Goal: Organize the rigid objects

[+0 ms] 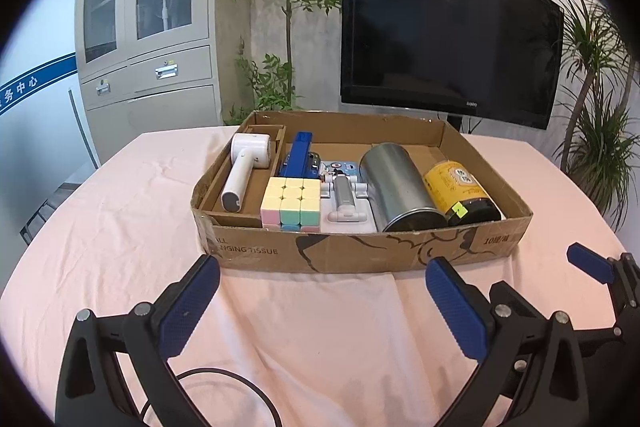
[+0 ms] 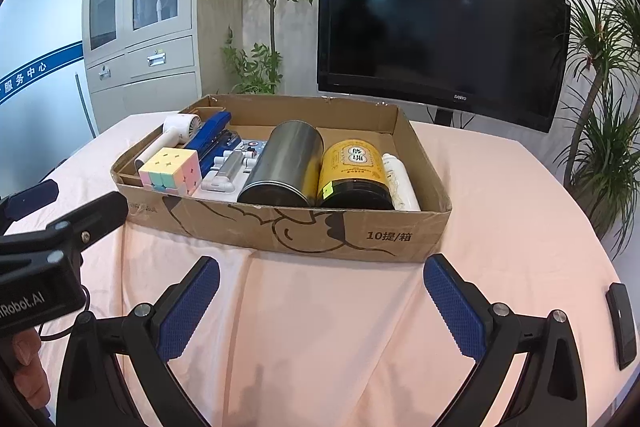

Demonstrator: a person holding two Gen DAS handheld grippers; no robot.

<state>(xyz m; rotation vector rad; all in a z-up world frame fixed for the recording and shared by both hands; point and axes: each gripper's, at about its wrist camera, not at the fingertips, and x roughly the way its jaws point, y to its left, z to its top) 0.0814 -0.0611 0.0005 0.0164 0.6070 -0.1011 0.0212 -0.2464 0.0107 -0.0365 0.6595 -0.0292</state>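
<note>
Cardboard box (image 1: 360, 251) holds cube (image 1: 291, 203), tin (image 1: 400, 183) and jar (image 1: 460, 191); my left gripper (image 1: 322, 291) and right gripper (image 2: 320, 287) gape wide, empty.

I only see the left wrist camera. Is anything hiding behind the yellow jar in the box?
Observer: Yes, a white bottle lies between the yellow jar and the right wall of the box.
Child: Is anything on the table outside the box?
Observer: A flat black gadget lies on the cloth, to the right of the right gripper.
</note>
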